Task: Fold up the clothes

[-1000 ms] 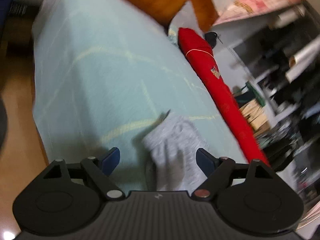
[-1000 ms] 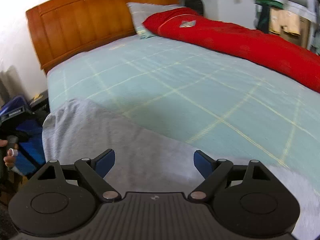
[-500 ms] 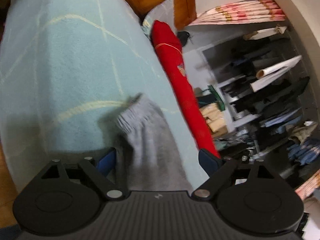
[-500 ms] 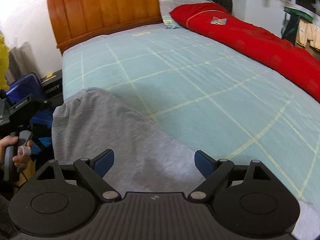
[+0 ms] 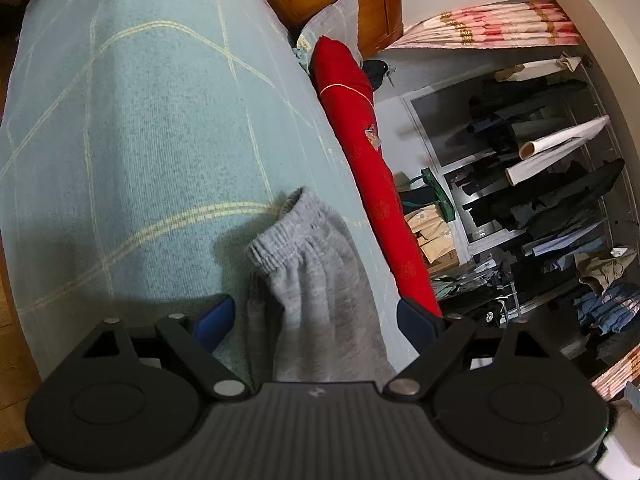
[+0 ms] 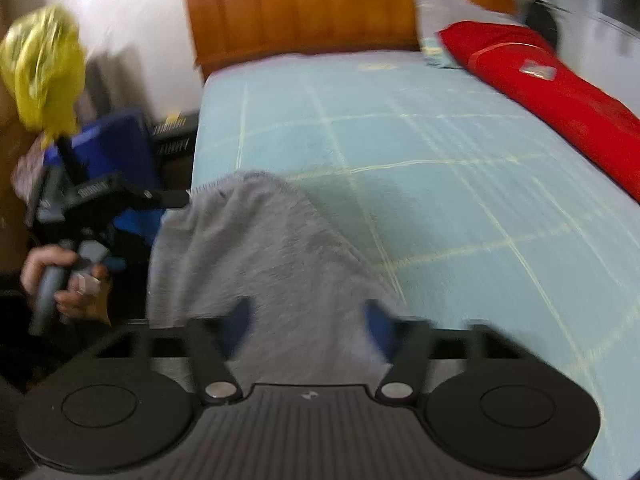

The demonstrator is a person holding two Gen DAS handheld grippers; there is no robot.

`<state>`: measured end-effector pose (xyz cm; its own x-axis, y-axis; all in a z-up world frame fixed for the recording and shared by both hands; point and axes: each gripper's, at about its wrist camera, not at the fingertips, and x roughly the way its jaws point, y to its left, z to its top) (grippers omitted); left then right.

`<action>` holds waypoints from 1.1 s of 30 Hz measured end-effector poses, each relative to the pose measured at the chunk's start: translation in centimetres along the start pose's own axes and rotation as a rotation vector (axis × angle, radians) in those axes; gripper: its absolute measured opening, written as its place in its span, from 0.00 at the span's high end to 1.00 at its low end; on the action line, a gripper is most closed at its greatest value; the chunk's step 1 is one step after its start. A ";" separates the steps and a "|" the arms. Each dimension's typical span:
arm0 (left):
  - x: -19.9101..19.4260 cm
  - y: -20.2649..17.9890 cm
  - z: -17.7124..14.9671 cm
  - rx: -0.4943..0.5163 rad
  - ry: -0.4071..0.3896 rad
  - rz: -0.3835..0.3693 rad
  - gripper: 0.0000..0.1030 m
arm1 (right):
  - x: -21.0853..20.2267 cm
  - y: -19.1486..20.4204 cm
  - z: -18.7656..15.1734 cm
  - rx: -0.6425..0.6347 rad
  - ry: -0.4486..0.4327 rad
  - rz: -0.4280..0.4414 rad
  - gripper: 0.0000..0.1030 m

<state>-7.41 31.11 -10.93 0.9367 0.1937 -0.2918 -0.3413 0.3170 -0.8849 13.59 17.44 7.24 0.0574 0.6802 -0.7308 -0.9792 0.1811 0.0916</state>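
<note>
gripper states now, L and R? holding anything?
Left gripper: open, fingers wide on either side of the grey sweatpants, not pinching them.
Right gripper: open, blurred; the same grey fabric lies between its fingers, no grip visible.

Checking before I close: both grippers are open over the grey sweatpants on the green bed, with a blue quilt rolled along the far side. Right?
One thing is off: the rolled quilt is red, as the left wrist view shows. Both the left gripper and right gripper are open over the grey sweatpants on the green bed.
</note>
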 end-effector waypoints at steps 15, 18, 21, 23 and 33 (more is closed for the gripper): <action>-0.3 1.0 0.2 -0.005 0.028 -0.039 0.14 | 10.3 0.3 4.5 -0.311 0.133 -0.007 0.85; -0.4 1.0 0.4 -0.006 0.033 -0.036 0.14 | 9.9 -0.1 5.0 -0.282 0.125 -0.019 0.97; -0.3 0.9 0.5 -0.003 0.038 -0.028 0.14 | 9.8 -0.4 5.5 -0.262 0.113 -0.028 0.99; -0.3 0.8 0.4 0.000 0.037 -0.024 0.14 | 10.2 -0.8 5.8 -0.260 0.117 -0.052 1.00; -2.8 -1.1 -1.5 -0.022 0.097 0.007 0.14 | 7.6 -0.6 6.0 -0.201 0.090 -0.047 0.87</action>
<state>-9.56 28.87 -9.71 0.9379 0.1048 -0.3306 -0.3468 0.2950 -0.8903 15.77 26.79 5.66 0.0947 0.6064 -0.7895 -0.9955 0.0592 -0.0739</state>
